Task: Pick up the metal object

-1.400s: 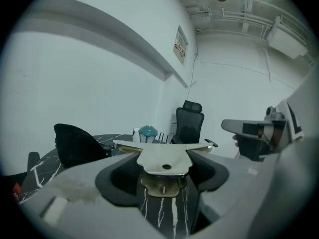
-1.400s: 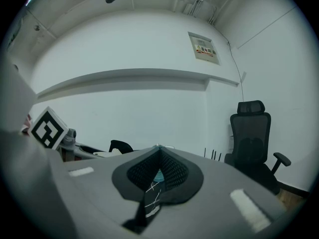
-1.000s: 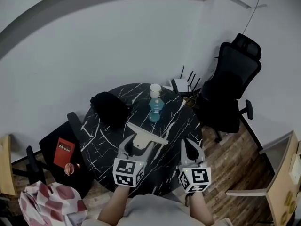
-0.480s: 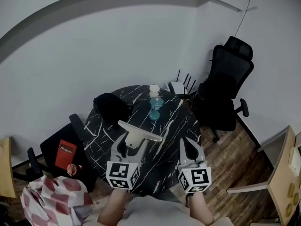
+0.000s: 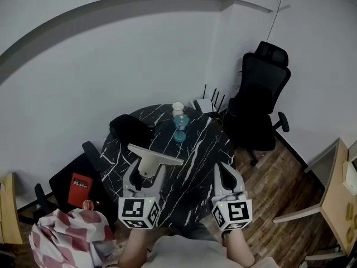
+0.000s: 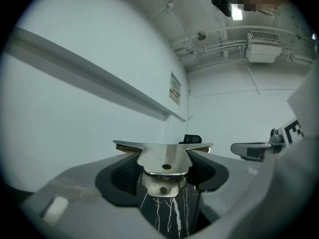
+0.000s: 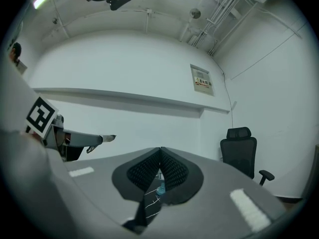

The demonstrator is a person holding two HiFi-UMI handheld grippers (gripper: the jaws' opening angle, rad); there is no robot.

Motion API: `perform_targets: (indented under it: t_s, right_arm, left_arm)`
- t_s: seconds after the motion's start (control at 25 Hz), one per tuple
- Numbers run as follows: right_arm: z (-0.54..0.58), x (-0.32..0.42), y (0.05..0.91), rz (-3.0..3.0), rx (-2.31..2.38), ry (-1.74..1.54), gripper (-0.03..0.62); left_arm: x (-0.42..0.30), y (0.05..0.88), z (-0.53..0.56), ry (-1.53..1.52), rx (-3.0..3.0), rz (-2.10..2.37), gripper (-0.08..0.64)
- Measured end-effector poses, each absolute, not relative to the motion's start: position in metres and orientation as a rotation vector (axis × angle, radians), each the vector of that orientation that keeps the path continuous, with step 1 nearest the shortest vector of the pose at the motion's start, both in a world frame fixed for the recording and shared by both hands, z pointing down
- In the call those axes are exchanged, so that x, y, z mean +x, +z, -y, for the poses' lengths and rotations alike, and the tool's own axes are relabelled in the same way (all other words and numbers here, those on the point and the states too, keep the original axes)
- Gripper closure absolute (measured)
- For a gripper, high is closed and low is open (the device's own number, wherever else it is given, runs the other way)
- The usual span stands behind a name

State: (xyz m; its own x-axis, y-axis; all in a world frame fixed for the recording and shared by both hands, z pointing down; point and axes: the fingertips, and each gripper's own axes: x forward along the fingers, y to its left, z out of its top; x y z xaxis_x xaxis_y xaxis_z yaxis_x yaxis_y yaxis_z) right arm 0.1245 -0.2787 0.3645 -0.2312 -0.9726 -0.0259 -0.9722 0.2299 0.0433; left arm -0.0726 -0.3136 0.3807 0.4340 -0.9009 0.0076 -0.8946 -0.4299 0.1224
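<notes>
Lifted higher over table (image 5: 203, 149), metal object (image 5: 154, 156) clamped in left hand-held gripper (image 5: 146, 172); right hand-held gripper (image 5: 226, 169) closed; bottle (image 5: 179, 128) beyond.

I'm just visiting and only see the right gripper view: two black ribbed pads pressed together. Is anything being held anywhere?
Observer: Yes. The left gripper is clamped on the metal object, a flat T-shaped plate with holes.
Operator: I glimpse a bluish bottle through the gap. Is anything near it?
Observer: A white paper cup stands just beyond the bottle in the head view.
Operator: And off the table?
Observer: A red book lies on a black chair to the table's left.
</notes>
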Motion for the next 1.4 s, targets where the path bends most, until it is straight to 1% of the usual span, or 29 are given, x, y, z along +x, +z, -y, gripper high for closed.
perform_targets:
  t_s: [0.68, 1.4]
  right_arm:
    - [0.231, 0.137, 0.351, 2.42, 2.031, -0.13, 0.591]
    - [0.201, 0.138, 0.349, 2.418, 2.041, -0.149, 0.591]
  left_arm:
    - [-0.081, 0.346, 0.272, -0.203, 2.638, 1.709, 0.255]
    - [-0.082, 0.345, 0.239, -0.22, 2.662, 1.74, 0.255]
